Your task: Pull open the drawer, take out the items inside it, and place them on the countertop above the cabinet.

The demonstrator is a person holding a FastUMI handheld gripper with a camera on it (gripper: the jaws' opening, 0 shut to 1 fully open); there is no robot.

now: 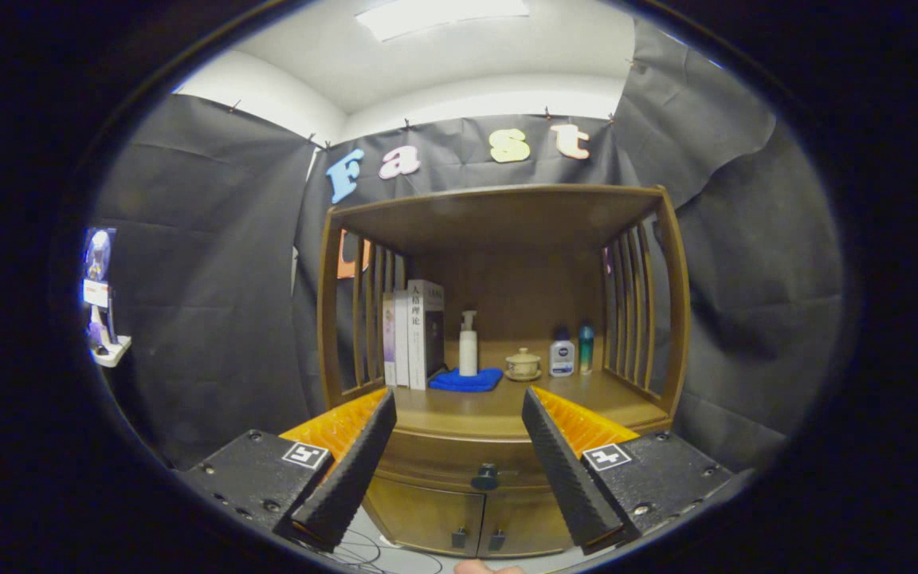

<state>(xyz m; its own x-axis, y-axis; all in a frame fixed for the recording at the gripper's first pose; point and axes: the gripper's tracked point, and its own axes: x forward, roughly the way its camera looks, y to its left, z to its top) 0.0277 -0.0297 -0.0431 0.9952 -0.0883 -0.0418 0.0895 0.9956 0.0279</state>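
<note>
Tongs: we hold the tongs (pixel 459 426) spread, lined up with the dark round drawer knob (pixel 484 477).
Drawer: brown wooden drawer (pixel 459 464) under the worktop (pixel 499 406) front edge is closed.

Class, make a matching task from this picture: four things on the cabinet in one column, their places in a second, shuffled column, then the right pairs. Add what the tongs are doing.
Things:
1. books
2. pump bottle
3. lidded cup
4. drawer knob

Places:
A. on a saucer, right of the blue cloth
B. upright by the left slats
C. below the countertop, between the fingers
D. standing on the blue cloth

Pairs: 1-B, 2-D, 3-A, 4-C

The tongs are open, holding nothing; the drawer looks shut.
</note>
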